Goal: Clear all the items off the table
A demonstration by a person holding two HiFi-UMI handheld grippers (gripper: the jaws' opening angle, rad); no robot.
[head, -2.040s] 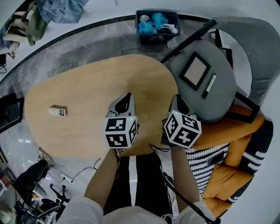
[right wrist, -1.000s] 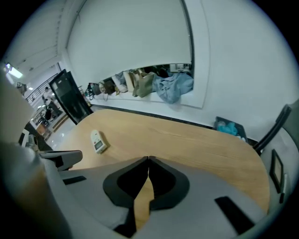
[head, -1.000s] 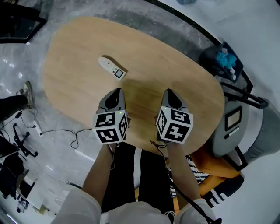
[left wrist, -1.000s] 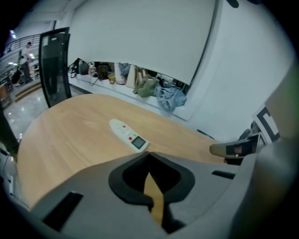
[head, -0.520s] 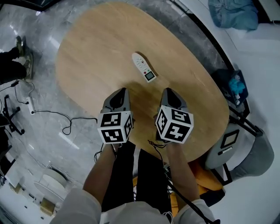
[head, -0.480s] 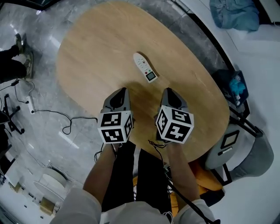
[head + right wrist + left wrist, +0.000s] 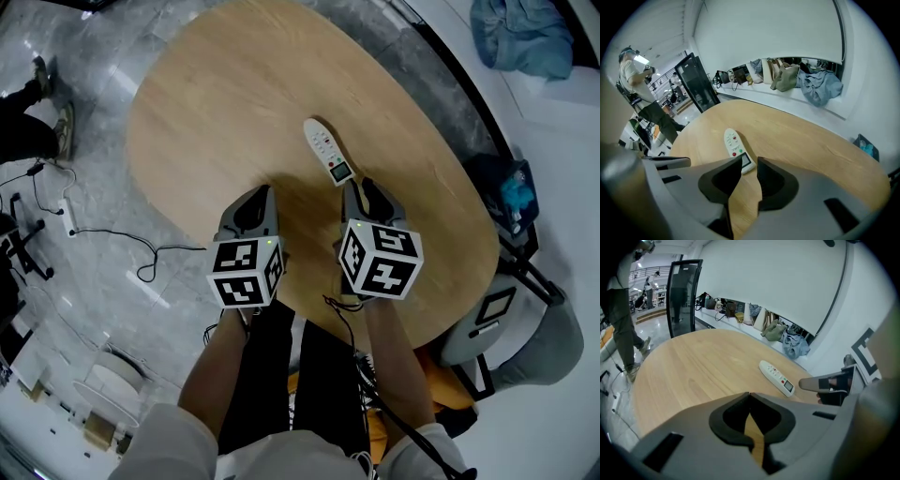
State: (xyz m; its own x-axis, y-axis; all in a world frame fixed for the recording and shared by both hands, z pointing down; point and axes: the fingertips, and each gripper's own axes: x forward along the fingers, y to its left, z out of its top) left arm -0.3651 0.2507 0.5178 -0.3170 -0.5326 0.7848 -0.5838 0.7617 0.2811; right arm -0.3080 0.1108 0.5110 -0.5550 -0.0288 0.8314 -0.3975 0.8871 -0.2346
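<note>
A white remote control (image 7: 327, 150) with a small display lies on the oval wooden table (image 7: 216, 94). My right gripper (image 7: 361, 193) hovers just short of the remote's near end. Its jaws have just been opening and stand parted, with only bare wood between them in the right gripper view (image 7: 749, 164). There the remote (image 7: 734, 142) lies just beyond the tips, its display end partly behind the left jaw. My left gripper (image 7: 251, 202) hangs over the table to the left, shut and empty, its tips meeting (image 7: 749, 394). It sees the remote (image 7: 776, 377) off to its right.
A dark bin (image 7: 511, 187) with blue things and a grey chair (image 7: 539, 333) bearing a picture frame (image 7: 494, 306) stand beyond the table's right edge. Cables (image 7: 141, 267) trail on the floor at the left. A person (image 7: 621, 319) stands by the table's far side. Bags line the wall (image 7: 785, 75).
Both grippers have moved across the table toward the remote, which now lies right in front of the right gripper. The right jaws have parted; the left jaws stay shut.
</note>
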